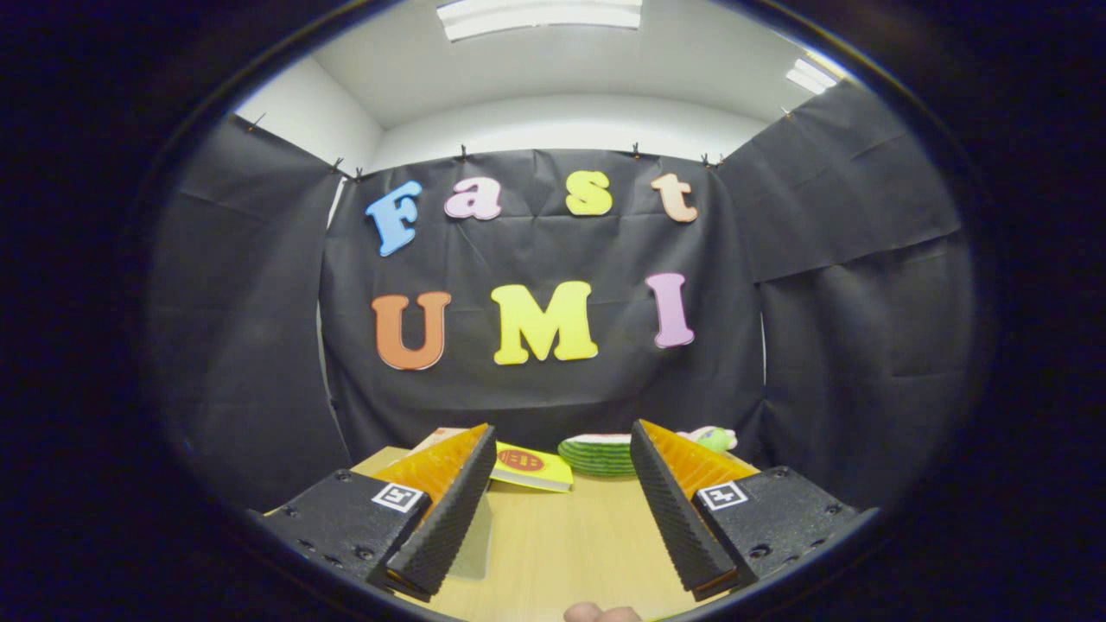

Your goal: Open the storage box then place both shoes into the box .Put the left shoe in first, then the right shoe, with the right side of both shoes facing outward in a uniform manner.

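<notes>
Hovering over the wooden table (562, 553), gripper (563, 510) spread wide, gripping nothing. Lying beyond the fingertips: a yellow book (531, 466) and a stack of green plates (598, 455). Shoes and box: cannot tell where.

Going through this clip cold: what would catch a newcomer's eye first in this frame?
The gripper stands out first, its two ridged fingers spread wide open with nothing between them, held level above a pale wooden table. Beyond the fingertips, at the table's far edge against the black cloth wall, lie a yellow booklet and a green ribbed plate-like stack. A fingertip peeks in at the near table edge.
</notes>
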The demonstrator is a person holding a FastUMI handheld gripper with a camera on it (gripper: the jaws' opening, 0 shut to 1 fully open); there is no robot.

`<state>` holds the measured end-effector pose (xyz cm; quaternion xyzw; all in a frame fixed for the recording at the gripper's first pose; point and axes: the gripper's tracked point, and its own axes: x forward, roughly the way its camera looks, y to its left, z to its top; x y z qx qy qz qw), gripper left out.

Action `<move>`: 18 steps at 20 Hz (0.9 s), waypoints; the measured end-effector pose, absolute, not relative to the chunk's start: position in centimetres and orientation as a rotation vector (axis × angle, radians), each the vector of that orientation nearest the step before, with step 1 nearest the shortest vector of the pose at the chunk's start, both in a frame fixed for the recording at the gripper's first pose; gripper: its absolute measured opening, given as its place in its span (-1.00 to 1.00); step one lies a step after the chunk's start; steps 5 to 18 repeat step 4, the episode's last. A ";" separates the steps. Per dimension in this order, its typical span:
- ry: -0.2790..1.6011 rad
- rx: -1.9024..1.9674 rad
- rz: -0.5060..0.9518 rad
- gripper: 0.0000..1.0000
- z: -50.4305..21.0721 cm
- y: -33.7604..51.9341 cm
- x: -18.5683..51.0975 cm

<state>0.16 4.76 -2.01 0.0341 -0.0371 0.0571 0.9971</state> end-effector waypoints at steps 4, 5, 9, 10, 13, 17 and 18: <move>-0.041 0.062 0.097 1.00 -2.5 4.4 0.4; -0.041 0.062 0.097 1.00 -2.5 4.4 0.4; -0.041 0.062 0.097 1.00 -2.5 4.4 0.4; -0.041 0.062 0.097 1.00 -2.5 4.4 0.4; -0.041 0.062 0.097 1.00 -2.5 4.4 0.4; -0.041 0.062 0.097 1.00 -2.5 4.4 0.4; -0.041 0.062 0.097 1.00 -2.5 4.4 0.4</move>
